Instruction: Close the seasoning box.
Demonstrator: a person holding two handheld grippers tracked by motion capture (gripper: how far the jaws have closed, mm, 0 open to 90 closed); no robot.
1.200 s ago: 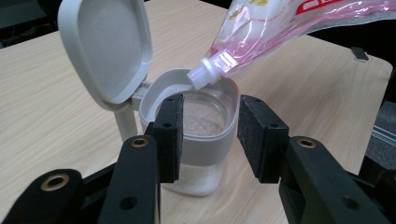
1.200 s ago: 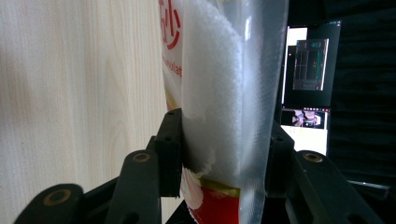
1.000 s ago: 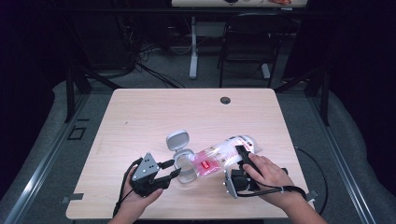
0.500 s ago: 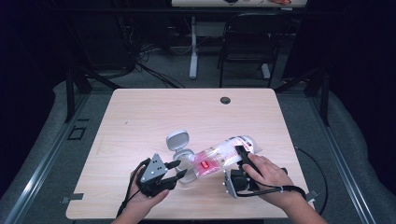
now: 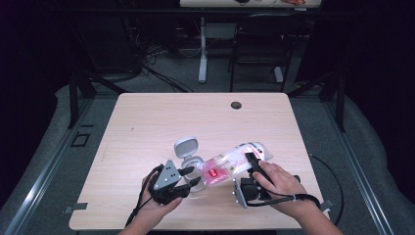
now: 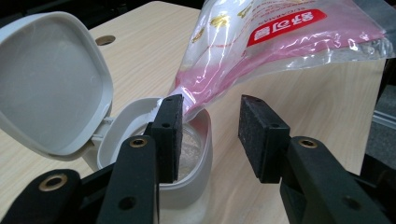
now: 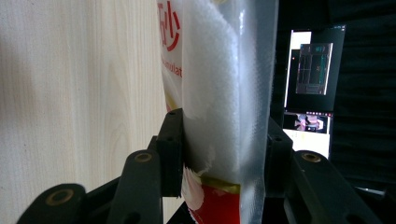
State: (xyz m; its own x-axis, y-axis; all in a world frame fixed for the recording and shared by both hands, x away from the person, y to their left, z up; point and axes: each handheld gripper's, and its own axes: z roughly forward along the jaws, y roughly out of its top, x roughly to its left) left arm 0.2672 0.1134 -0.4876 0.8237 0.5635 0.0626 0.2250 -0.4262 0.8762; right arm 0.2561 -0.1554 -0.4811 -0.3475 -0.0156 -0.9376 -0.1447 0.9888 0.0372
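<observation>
As seen from the high view, the right claw (image 5: 250,161) grips a tilted sugar bag (image 5: 234,164), its lower end over a grey container (image 5: 190,160) with hinged lid raised, on the tabletop (image 5: 147,122). Left gripper view: left claw (image 6: 208,135) open, jaws flanking the bag's tip (image 6: 187,95) at the container's mouth. Right gripper view: both pads press the bag (image 7: 219,93).
</observation>
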